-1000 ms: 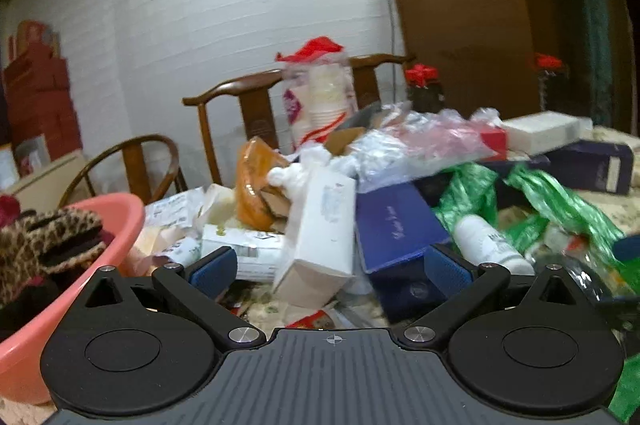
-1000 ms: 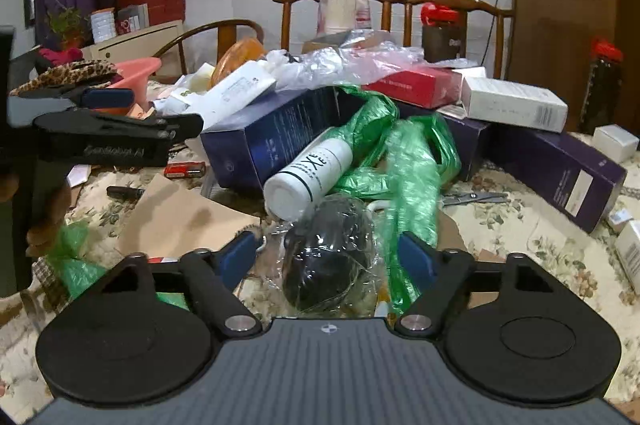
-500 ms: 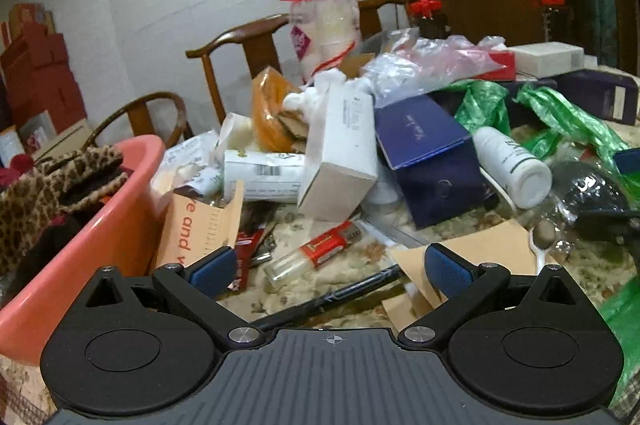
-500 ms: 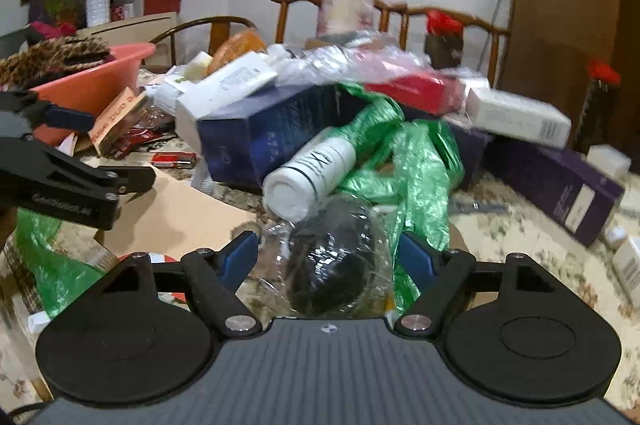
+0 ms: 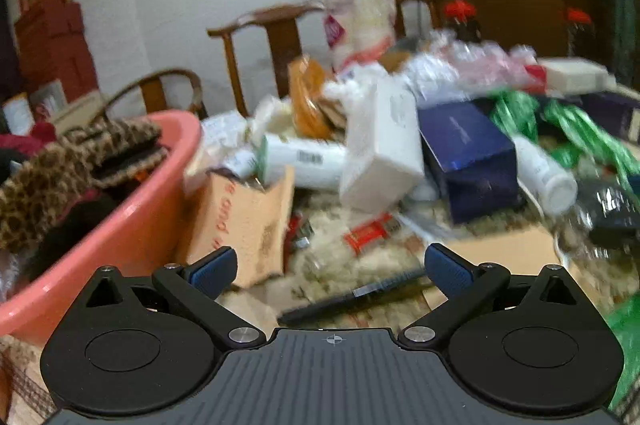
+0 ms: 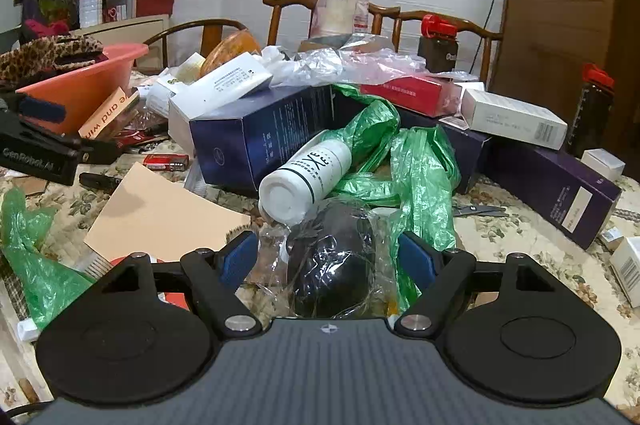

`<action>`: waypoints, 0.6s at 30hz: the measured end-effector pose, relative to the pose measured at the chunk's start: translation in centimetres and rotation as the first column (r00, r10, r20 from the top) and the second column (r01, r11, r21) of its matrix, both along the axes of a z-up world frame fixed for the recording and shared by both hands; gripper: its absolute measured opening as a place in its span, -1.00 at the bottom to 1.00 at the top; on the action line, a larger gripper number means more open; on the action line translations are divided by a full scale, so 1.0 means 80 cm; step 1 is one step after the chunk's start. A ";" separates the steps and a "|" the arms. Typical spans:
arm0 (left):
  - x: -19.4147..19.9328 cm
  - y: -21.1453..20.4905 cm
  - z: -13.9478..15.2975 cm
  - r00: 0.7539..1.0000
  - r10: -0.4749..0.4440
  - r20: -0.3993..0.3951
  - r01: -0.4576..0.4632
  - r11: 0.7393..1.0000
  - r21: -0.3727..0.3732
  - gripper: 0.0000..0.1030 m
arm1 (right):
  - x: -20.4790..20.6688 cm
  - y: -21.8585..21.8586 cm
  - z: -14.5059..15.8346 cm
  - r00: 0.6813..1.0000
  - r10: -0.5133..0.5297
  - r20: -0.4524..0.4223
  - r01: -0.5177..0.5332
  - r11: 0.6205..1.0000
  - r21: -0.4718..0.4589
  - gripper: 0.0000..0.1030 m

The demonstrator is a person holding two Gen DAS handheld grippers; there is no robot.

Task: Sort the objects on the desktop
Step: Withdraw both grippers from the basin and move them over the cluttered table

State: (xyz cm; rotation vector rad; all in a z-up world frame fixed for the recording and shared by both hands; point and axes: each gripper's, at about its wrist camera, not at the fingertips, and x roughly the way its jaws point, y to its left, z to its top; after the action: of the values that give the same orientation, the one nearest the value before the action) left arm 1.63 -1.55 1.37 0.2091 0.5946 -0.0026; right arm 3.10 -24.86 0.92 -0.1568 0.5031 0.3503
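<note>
Both grippers were wide apart and held nothing. Right gripper [image 6: 327,257] sat around the wrapped black thing [image 6: 332,273], just below the white bottle [image 6: 306,177]. It likely needed to squeeze next.

Black rounded object in clear wrap [image 6: 330,275] near centre; white bottle [image 6: 306,177] on its side just behind, leaning on green bag [image 6: 416,169].

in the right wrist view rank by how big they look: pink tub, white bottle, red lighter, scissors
1. pink tub, partly hidden
2. white bottle, though nearness enlarges it
3. scissors and red lighter look alike, so unranked
</note>
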 end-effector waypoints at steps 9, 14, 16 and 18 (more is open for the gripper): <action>0.005 -0.035 -0.027 0.998 -0.050 -0.031 0.051 0.998 0.043 1.00 | -0.007 0.007 0.001 0.999 0.033 0.028 -0.032 0.999 -0.025 0.57; 0.016 -0.032 -0.034 0.998 -0.013 -0.061 0.010 0.999 -0.046 1.00 | -0.014 0.007 0.005 0.998 0.064 0.029 -0.063 0.997 -0.035 0.57; 0.019 -0.031 -0.037 0.998 0.000 -0.070 -0.004 0.999 -0.046 1.00 | -0.017 0.008 0.006 0.997 0.076 0.034 -0.074 0.996 -0.044 0.57; 0.020 -0.029 -0.038 0.997 0.019 -0.074 -0.022 0.999 -0.044 1.00 | -0.013 0.009 0.003 0.997 0.074 0.015 -0.073 0.996 -0.054 0.57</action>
State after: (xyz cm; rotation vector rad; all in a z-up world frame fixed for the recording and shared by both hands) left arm 3.23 -3.86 -1.64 0.1600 0.6695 -0.0039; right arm 2.03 -24.12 1.13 -0.2305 0.4911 0.4076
